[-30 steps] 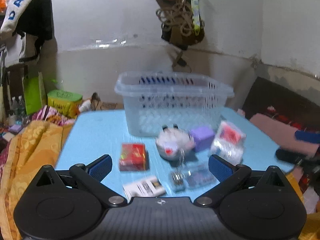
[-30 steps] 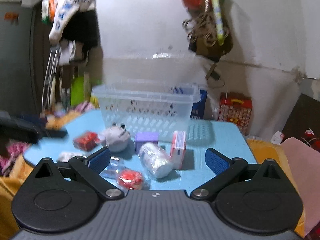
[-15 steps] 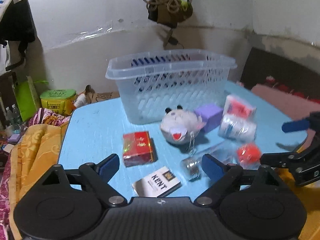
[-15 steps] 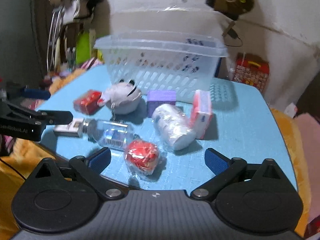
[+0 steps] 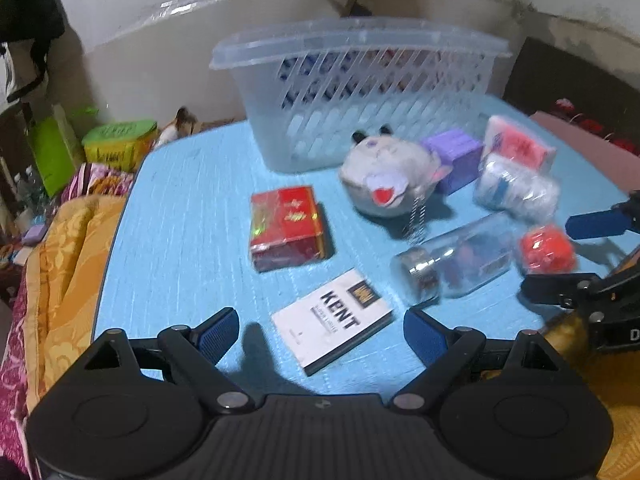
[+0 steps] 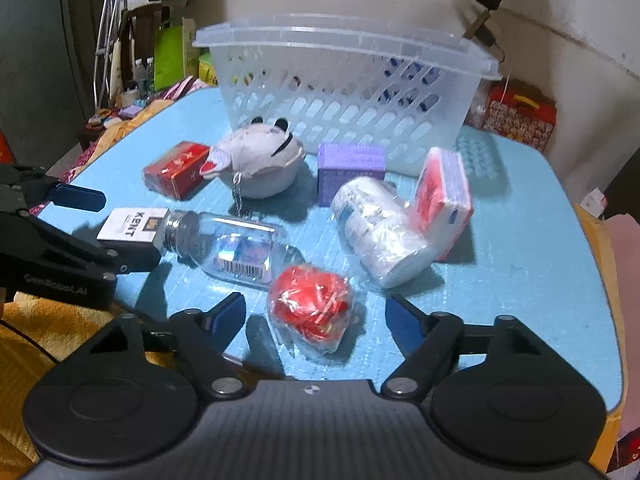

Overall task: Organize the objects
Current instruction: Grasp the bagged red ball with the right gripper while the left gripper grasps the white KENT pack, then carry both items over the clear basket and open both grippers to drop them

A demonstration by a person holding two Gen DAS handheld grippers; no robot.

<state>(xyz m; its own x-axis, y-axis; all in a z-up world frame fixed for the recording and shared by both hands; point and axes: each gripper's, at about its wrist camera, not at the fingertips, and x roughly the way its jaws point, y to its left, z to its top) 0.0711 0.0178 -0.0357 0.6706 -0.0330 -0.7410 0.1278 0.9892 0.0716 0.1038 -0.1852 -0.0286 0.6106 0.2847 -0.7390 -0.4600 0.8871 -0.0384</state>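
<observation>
a: left wrist view: left gripper (image 5: 320, 330) is spread wide and empty over the kent pack (image 5: 332, 321) at the near edge of the blue table (image 5: 180, 220)

b: and the right gripper (image 6: 314, 314), also released, frames the red wrapped ball (image 6: 311, 307). my guess is both go into the basket (image 6: 340, 92) standing behind

a: lower square, pinch the pack across its narrow sides, avoid the glass bottle (image 6: 232, 246)

b: readable writing: "kent" on the pack, a barcode on the bottle

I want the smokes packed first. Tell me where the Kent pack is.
The Kent pack lies flat at the table's near edge, between the left hand-held gripper's open fingers, just in front of the red box and left of the glass bottle.
</observation>
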